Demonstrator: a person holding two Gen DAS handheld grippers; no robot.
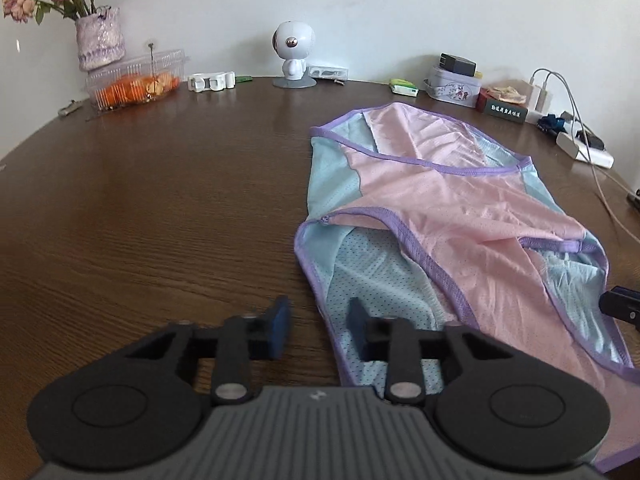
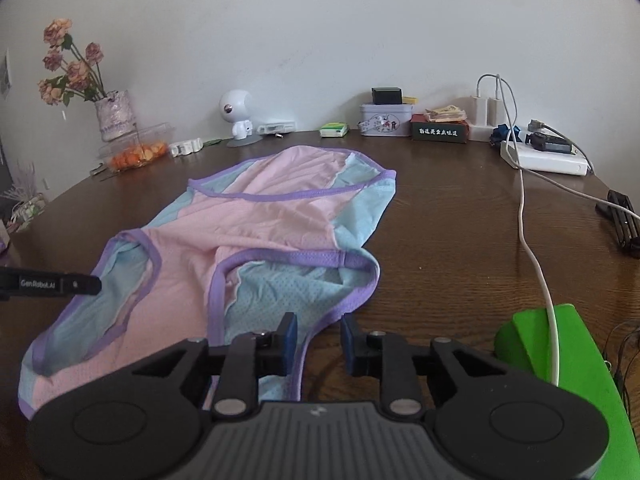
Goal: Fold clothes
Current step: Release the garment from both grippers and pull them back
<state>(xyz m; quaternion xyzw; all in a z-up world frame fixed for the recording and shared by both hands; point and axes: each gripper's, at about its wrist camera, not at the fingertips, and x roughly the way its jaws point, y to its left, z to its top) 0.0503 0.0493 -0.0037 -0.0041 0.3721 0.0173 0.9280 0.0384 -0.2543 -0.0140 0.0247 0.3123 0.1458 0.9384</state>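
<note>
A pink and light-blue mesh sleeveless top point(image 1: 440, 208) point(image 2: 256, 224) with purple trim lies spread on the brown wooden table point(image 1: 160, 208). My left gripper point(image 1: 318, 320) is at the top's near left edge. Its jaws stand apart, with the purple hem running between the blue pads and the right finger point(image 1: 358, 320) over the cloth. My right gripper point(image 2: 318, 340) is at the near right edge, also with a gap between its pads, its left finger point(image 2: 290, 336) over the hem. Nothing is pinched in either. Part of the left gripper point(image 2: 52, 282) shows at the left of the right wrist view.
Along the back wall stand a vase of dried roses point(image 1: 100, 36), a clear box of orange food point(image 1: 136, 80), a white figurine point(image 1: 294, 56), a tin point(image 2: 384, 118), chargers and a white power strip point(image 2: 544, 160). A white cable point(image 2: 528, 240) crosses a green object point(image 2: 560, 360).
</note>
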